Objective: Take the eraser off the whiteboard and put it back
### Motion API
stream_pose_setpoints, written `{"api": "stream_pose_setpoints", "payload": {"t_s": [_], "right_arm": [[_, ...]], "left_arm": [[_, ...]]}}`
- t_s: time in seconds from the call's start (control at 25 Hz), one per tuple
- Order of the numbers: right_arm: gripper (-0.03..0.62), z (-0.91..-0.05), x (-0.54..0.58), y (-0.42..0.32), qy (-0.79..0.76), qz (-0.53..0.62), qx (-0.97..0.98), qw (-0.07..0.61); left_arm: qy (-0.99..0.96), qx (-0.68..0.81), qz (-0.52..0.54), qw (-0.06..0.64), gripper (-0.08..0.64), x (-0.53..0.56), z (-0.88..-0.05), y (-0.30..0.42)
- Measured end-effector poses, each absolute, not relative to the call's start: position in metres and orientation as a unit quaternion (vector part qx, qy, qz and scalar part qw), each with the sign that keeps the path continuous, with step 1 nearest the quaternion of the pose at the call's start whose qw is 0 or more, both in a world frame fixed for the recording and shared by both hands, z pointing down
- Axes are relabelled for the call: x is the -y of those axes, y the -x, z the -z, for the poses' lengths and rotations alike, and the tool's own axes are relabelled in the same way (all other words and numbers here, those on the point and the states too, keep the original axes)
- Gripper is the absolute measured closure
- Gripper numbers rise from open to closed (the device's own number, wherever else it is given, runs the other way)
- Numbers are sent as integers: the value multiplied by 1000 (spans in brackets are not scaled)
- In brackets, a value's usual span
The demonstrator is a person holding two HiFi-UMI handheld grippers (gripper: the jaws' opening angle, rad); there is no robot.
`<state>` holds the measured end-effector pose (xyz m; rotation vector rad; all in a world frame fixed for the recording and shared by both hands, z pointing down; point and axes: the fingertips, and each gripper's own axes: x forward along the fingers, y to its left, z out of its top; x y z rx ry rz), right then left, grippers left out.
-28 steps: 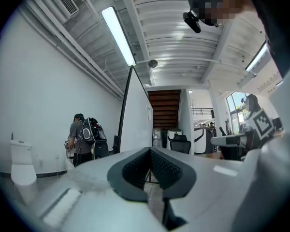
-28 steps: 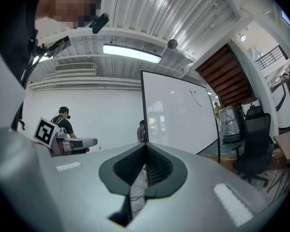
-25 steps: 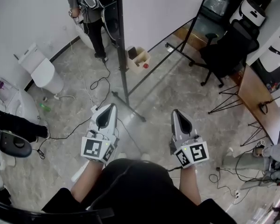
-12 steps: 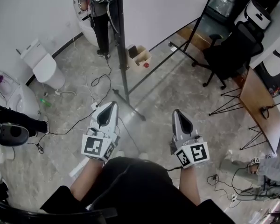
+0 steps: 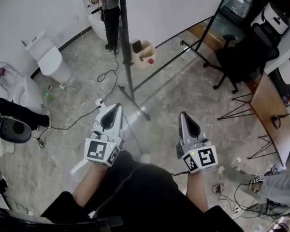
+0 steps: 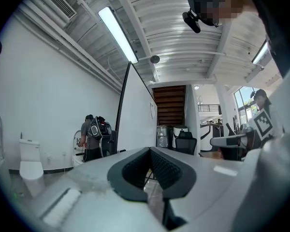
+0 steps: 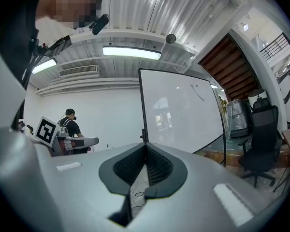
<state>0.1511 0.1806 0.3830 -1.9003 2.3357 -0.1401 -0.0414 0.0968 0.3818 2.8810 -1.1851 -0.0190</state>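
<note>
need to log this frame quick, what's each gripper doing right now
Left gripper: closed, holding nothing.
Right gripper: closed, holding nothing.

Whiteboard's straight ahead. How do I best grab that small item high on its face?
Pinch it across its short width, coming square at the board's front: the item looks long and thin and sits flat against the upright whiteboard, so only its edges stick out. Its exact shape is too small to tell. Open the shut right gripper first.
</note>
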Motion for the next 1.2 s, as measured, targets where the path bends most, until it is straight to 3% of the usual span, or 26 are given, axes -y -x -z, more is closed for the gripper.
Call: {"api": "stream_pose_setpoints", "payload": {"t_s": [0.64, 1.2], "right_arm": [[583, -392, -169, -153, 603, 58, -793, 63], [583, -385, -91, -137, 618, 49, -783, 50]], "left_arm": [[-913, 407, -7, 11, 555, -99, -386, 41], [-925, 379, 2, 23, 555, -15, -391, 46]]}}
